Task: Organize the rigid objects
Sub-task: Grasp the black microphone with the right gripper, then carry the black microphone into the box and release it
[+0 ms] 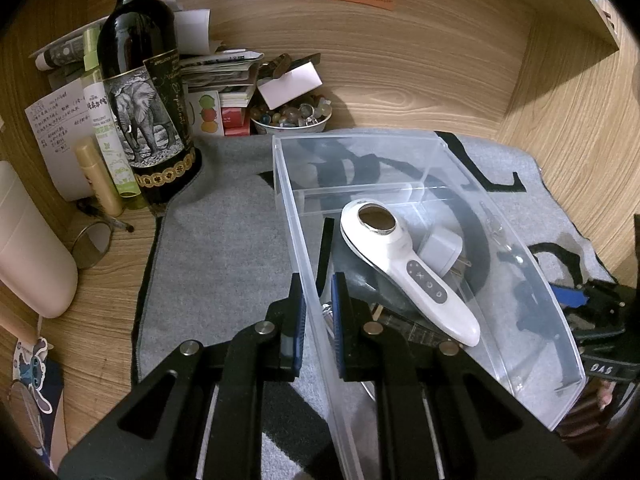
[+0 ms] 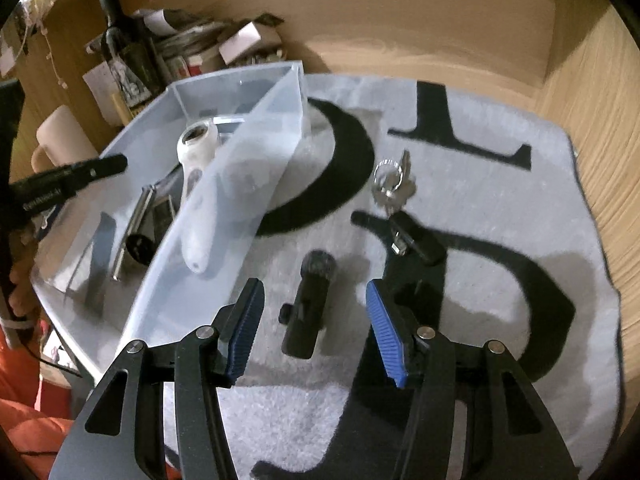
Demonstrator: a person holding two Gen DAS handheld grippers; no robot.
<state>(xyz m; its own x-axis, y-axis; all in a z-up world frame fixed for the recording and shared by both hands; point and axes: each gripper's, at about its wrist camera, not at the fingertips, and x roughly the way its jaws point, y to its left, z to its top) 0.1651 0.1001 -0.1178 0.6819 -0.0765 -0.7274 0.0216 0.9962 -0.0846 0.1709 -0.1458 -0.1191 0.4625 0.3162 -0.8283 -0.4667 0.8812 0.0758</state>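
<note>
Now | right claw (image 2: 315, 330) spread, black microphone (image 2: 310, 304) between its fingers | left claw (image 1: 319, 322) pinching bin wall (image 1: 304, 264)

The clear plastic bin (image 1: 400, 152) looks smooth and glossy. The massager (image 1: 400, 264) is shiny white plastic with a metal ring. The grey mat (image 2: 500, 208) is fuzzy cloth; the surface (image 1: 400, 60) grained wood.
</note>
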